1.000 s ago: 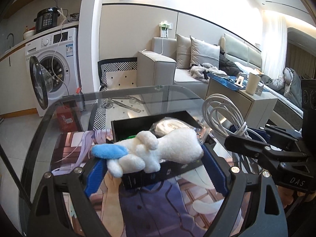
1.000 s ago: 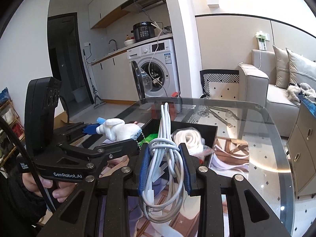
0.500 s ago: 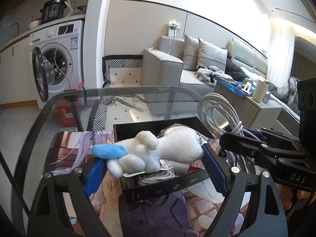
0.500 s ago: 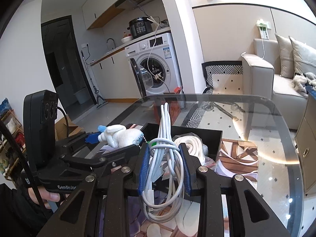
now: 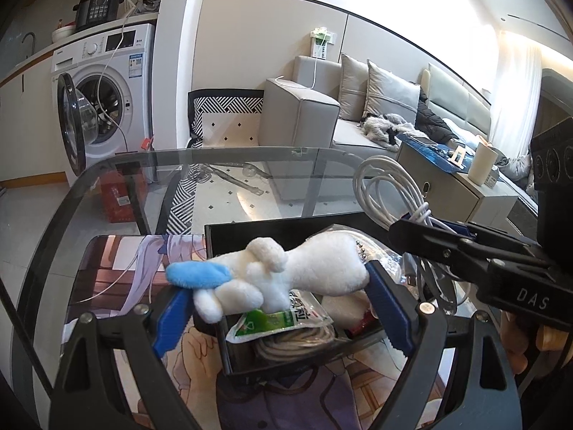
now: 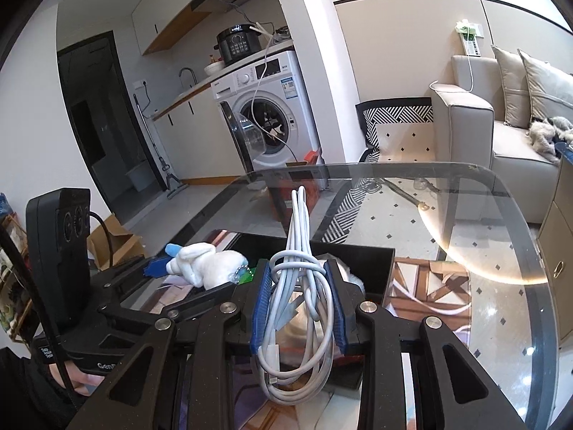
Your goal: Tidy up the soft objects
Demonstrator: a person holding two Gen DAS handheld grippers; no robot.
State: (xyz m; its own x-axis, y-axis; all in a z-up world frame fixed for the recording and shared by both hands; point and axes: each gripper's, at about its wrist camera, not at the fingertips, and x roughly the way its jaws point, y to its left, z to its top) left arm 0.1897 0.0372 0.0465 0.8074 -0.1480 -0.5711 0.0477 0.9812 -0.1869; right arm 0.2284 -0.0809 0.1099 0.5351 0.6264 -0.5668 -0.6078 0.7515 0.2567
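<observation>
While both loads hang over the black box [image 5: 215, 236] on the glass table [image 5: 107, 168]: left gripper [image 5: 275, 286] clamped wide across a white plush toy [image 5: 286, 268], blue ear at nine o'clock, body lying crosswise above the box's near edge. Below it, at six o'clock, a green packet [image 5: 279, 322] and a coiled cord [image 5: 297, 340] already in the box. Right gripper [image 6: 297, 308] pinched tight on a bundle of white cable [image 6: 297, 286], loops drooping at six o'clock over the box.

Risks, as judged: dangling cable loops snagging the box wall or the packet; plush released half over the rim, tipping out onto the printed mat [image 5: 118, 268]; two grippers crowding one small box and knocking together.
</observation>
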